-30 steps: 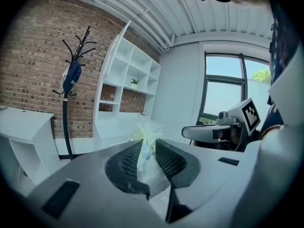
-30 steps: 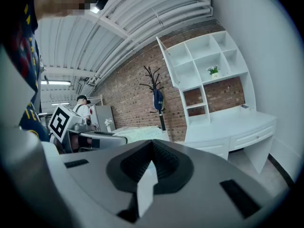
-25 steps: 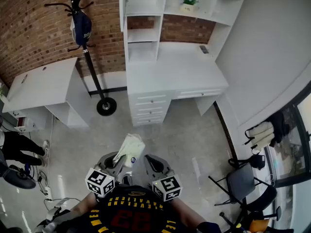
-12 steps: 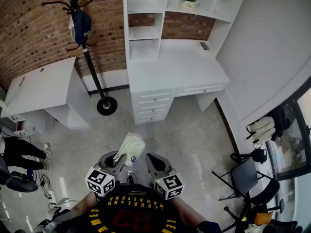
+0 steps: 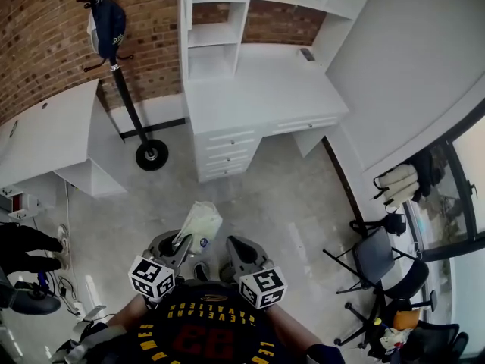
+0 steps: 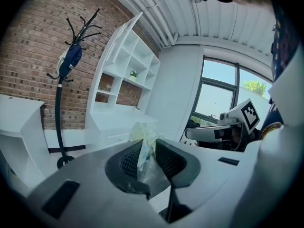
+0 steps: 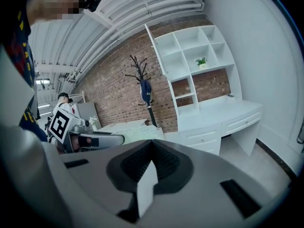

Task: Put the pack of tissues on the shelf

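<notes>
We have the left gripper (image 5: 184, 240) nearly closed, pads clamped on the pack of tissues (image 5: 198, 222), held above the floor (image 5: 292, 203), well apart from the white shelf (image 5: 214, 29) over the desk (image 5: 261, 89). Right gripper (image 5: 235, 246) jaws together, nothing between them. Pack's print too small to read.

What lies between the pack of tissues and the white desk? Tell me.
Only grey floor, with nothing on it, separates the pack of tissues from the white desk; the head view shows this.
</notes>
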`<state>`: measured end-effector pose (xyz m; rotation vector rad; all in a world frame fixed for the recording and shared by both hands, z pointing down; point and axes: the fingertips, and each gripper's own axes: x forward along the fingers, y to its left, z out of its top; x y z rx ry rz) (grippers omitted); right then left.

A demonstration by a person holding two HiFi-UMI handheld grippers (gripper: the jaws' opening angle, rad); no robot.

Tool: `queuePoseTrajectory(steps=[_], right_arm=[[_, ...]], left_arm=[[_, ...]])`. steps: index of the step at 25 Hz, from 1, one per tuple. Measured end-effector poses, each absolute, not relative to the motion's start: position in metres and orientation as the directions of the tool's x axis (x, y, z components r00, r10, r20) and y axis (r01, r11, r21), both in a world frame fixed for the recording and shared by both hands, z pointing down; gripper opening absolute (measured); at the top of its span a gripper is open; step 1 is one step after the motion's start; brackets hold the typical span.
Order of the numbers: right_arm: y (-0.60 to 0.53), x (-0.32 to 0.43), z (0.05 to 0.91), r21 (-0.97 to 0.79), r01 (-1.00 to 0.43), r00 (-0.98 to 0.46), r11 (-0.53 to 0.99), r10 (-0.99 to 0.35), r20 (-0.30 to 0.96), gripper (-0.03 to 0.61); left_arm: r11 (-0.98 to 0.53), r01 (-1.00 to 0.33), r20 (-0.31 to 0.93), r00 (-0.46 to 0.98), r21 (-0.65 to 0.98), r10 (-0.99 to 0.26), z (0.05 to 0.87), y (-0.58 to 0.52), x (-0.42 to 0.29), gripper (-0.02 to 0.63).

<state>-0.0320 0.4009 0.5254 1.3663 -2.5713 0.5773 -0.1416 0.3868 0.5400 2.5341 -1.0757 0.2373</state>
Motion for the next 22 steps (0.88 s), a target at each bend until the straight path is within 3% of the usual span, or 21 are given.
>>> queuePoseTrajectory(steps=[14,22], right_arm=[[0.295,-0.025,0.526,-0.287,-0.757,-0.652,0.587,-0.703,0.284,-0.003],[0.218,0.011,0.525,-0.33,-0.734,-0.676,0.594,-0.684,0.273,-0.003]], left_arm=[[-0.585,-0.777,0.309,0.63,0.233,-0.713,0.533,0.298,-0.129,0.06],[-0.594,-0.778,0.306,0.627,0.203,-0.716,0.523,0.223,-0.081,0.06]])
